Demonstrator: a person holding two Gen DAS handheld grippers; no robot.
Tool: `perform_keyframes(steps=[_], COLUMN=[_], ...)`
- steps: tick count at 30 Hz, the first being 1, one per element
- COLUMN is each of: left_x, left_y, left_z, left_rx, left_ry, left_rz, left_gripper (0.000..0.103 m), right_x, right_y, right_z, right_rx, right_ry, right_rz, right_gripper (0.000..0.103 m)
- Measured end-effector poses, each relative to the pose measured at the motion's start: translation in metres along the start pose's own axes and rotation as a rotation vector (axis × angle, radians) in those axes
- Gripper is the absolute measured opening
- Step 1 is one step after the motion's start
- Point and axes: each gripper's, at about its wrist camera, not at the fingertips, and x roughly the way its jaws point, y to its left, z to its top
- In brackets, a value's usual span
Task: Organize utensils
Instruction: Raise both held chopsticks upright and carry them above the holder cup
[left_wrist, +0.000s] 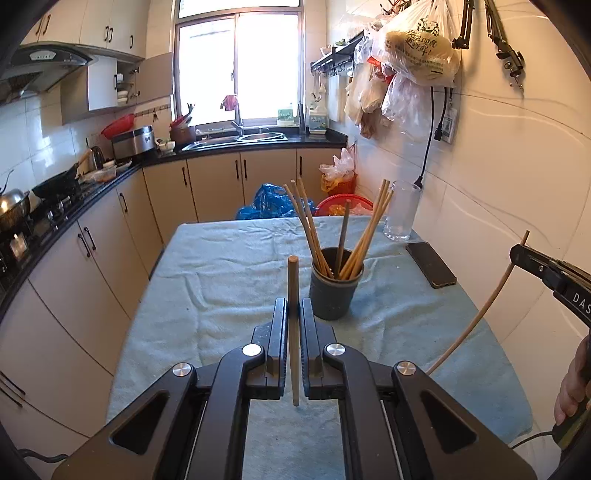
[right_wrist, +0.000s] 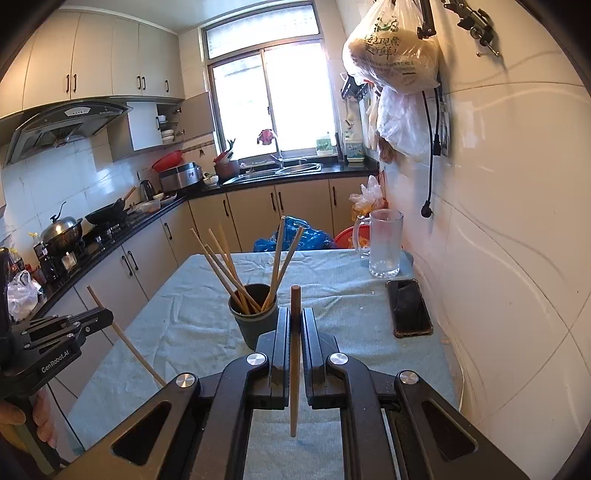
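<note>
Two slim wooden chopsticks, one pinched in each tool: left tool (left_wrist: 294, 310) grips one (left_wrist: 293, 280), right tool (right_wrist: 295, 319) another (right_wrist: 295, 306). The dark round cup (left_wrist: 334, 291) sits mid-frame, already crowded; a tilted drop could snag and tip it.

desk (left_wrist: 207, 302) sits against the tiled wall, fully covered by a wrinkled light-blue towel (left_wrist: 229, 258). On the towel: dark grey cup (left_wrist: 334, 295) mid-desk, upright, with chopsticks fanned out of it; clear glass mug (right_wrist: 385, 243) at far right corner, near the wall; black phone (left_wrist: 431, 264) flat, screen up, just in front of the mug by the wall edge
</note>
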Motion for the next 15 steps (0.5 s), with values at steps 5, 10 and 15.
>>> perform_keyframes(steps=[5,10,15], left_x=[0.001,0.010,0.018], left_y=[0.002,0.007,0.010], left_z=[0.007,0.012,0.018], left_rx=[0.026,0.040,0.044], left_ry=[-0.002,0.020,0.037], left_rz=[0.018,0.023,0.024], left_gripper=[0.006,0.006,0.006], right_x=[0.003,0.009,0.016], right_y=[0.003,0.009,0.011], right_z=[0.006,0.011,0.018], right_rx=[-0.003,-0.007,-0.016], right_ry=[-0.003,0.000,0.003], right_rz=[0.005,0.010,0.013], right_gripper=[0.006,0.006,0.006])
